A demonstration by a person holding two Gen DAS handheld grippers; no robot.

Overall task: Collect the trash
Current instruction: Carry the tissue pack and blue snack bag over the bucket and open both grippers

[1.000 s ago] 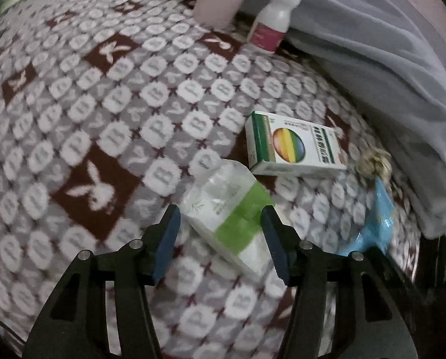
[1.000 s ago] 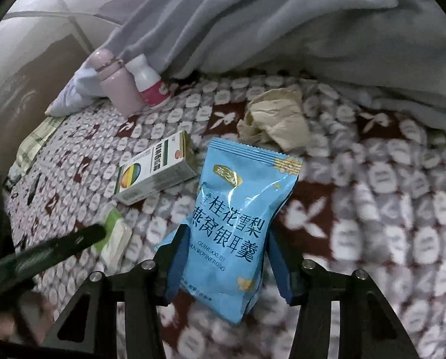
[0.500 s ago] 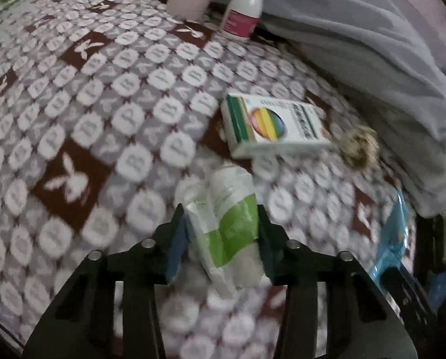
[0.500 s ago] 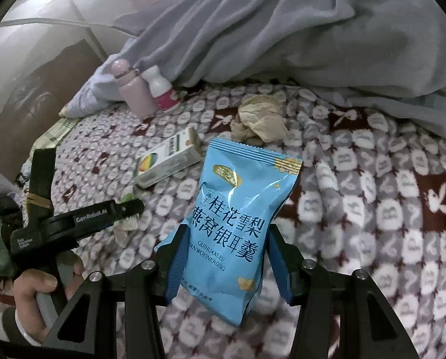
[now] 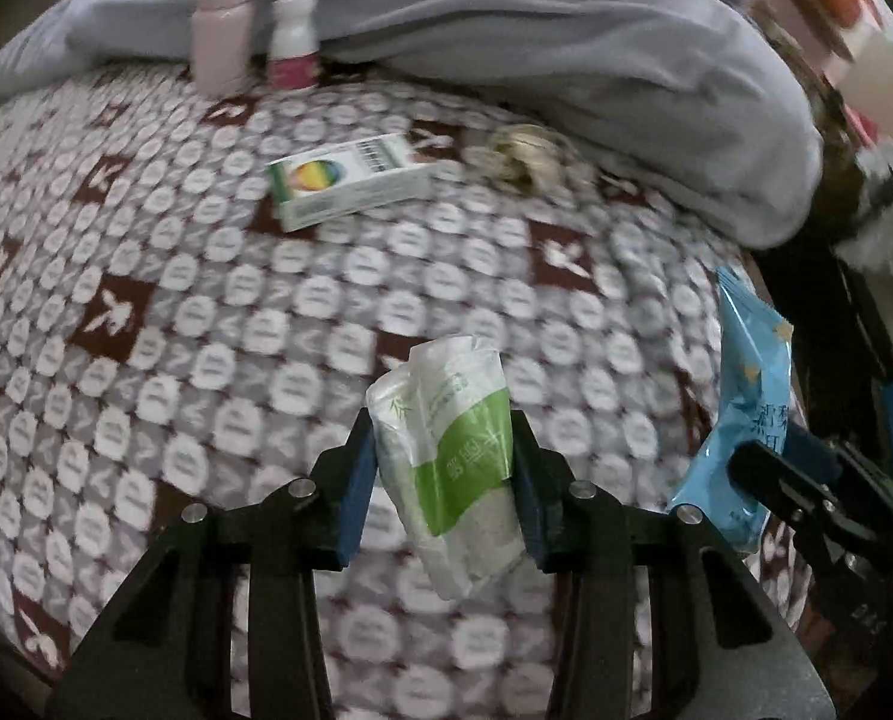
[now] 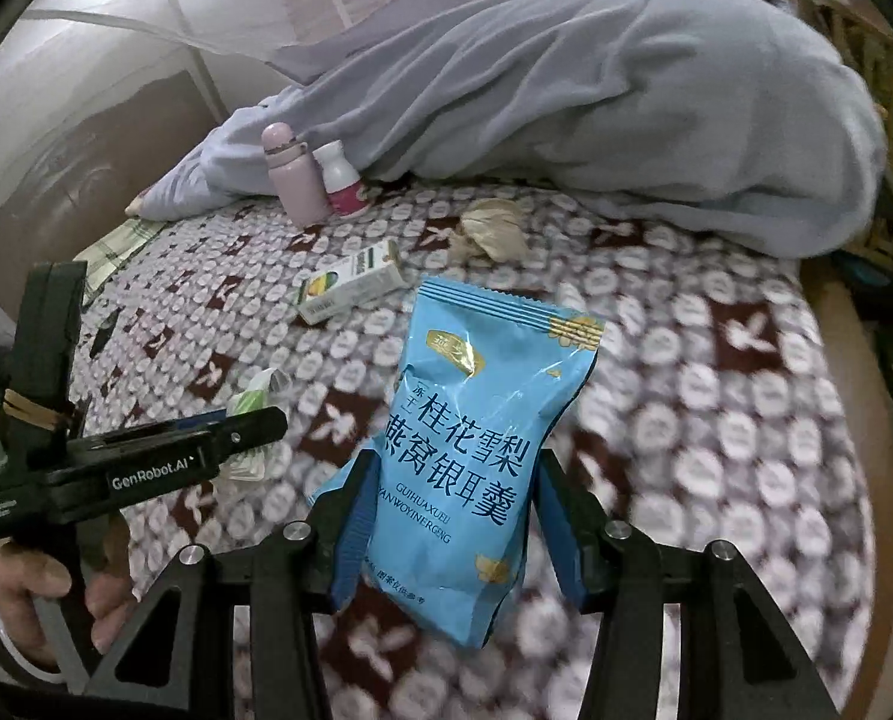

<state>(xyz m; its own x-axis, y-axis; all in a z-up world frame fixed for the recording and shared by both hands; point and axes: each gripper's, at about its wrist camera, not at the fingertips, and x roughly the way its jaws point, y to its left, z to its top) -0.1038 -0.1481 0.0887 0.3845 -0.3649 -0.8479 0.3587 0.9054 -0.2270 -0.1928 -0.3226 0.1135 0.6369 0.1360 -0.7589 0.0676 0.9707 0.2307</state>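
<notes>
Over blanket (image 5: 218,324): L gripper (image 5: 443,462) clamps tissue pack (image 5: 452,456); R gripper (image 6: 449,516) clamps blue pouch (image 6: 476,420)

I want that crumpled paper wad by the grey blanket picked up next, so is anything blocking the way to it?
Nothing lies over the paper wad, but both grippers are full: the left holds a green packet, the right a blue bag.

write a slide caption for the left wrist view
Left gripper shut on a green and white wrapper above the patterned blanket, with a small box and crumpled tissue beyond.
</notes>
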